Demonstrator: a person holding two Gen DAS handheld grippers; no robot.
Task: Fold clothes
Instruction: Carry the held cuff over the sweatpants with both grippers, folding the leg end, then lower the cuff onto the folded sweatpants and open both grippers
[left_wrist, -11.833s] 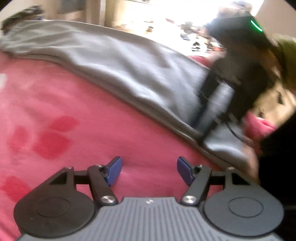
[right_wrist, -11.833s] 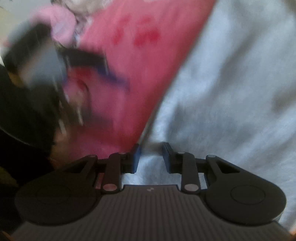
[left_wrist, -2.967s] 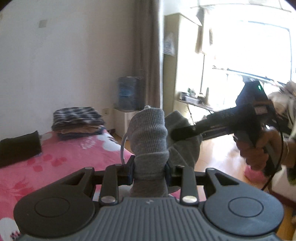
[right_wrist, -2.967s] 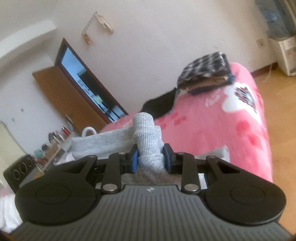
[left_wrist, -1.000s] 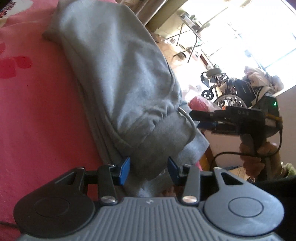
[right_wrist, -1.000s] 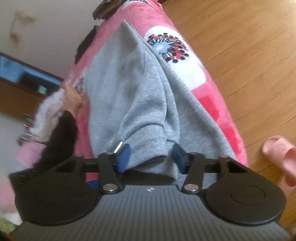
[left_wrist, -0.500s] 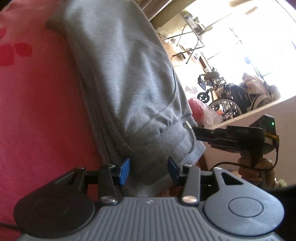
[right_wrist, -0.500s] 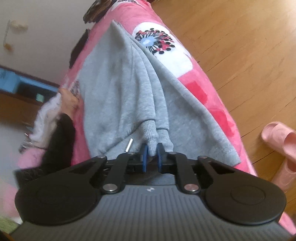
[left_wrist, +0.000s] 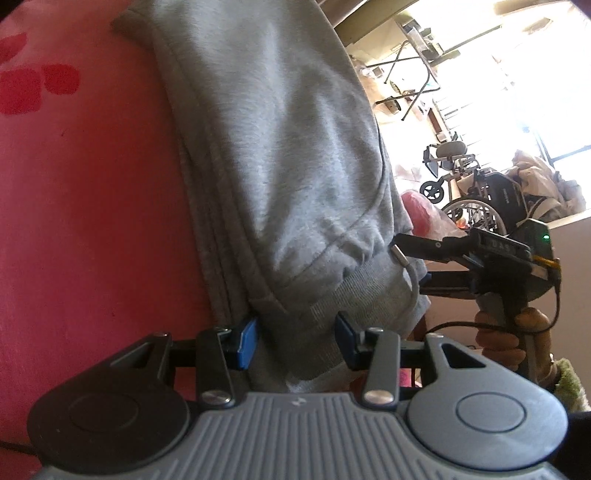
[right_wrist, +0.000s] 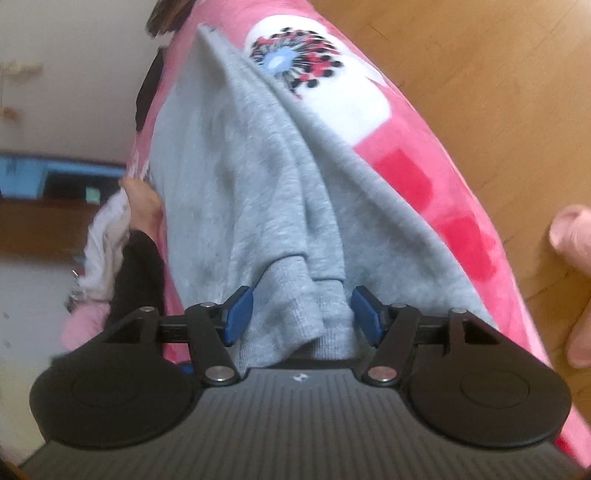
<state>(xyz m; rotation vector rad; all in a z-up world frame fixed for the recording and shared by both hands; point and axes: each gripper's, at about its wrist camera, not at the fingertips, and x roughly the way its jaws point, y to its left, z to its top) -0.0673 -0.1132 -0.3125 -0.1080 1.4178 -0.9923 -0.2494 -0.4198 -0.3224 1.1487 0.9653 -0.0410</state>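
Grey sweatshirt (left_wrist: 280, 155), soft fleece with ribbed knit cuffs, lies folded lengthwise on the pink bed (left_wrist: 92, 221), a plush cover with red blotches and a white flower patch (right_wrist: 295, 59). Its long axis runs away from you, cuffs nearest you, far end narrowing to a point at the bed's far edge. Your left gripper (left_wrist: 295, 338) has its jaws partly apart with the ribbed cuff (left_wrist: 354, 291) bunched between the blue pads; you cannot tell whether they press on it. Your right gripper (right_wrist: 301, 315) has jaws opening, ribbed cuff (right_wrist: 295, 306) between them, pads off the cloth. A metal-tipped drawcord (left_wrist: 400, 256) hangs beside the left cuff. Wood floor (right_wrist: 498, 92) sits right of the bed, pink slipper (right_wrist: 570, 236) on it, wheelchair (left_wrist: 476, 199) beyond.
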